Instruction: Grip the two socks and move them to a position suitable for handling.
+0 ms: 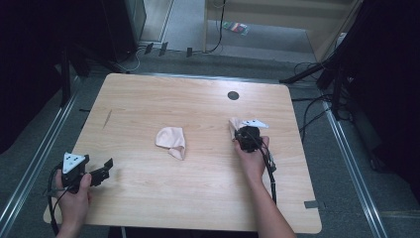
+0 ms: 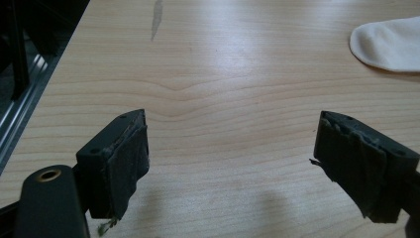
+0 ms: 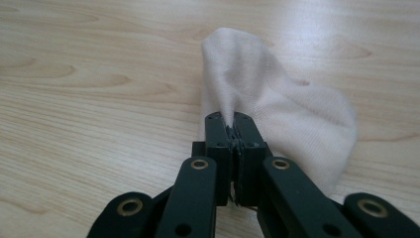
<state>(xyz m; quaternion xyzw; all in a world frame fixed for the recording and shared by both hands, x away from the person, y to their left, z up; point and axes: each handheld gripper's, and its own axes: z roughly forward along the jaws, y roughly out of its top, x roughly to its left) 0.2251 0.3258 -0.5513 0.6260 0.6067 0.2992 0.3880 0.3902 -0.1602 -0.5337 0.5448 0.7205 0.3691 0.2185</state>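
Socks were the work in hand: one sock (image 1: 235, 125) lay right of the table's (image 1: 148, 198) middle, pinched by the right gripper (image 1: 243, 136), whose jaws stood pressed together on a fold of the cloth (image 3: 233, 99). The other sock (image 1: 171, 142) lay crumpled near the centre, untouched and well apart from both grippers. The left gripper (image 1: 101, 172) hovered at the near left corner, its jaws wide and holding nothing, over bare wood. By the look of it, one sock had been gripped and nothing yet paired or folded; bringing the two together remained. In the high view the hand covered most of the held sock, and in the left gripper view the centre sock (image 2: 389, 43) was cut off at the frame's right edge.
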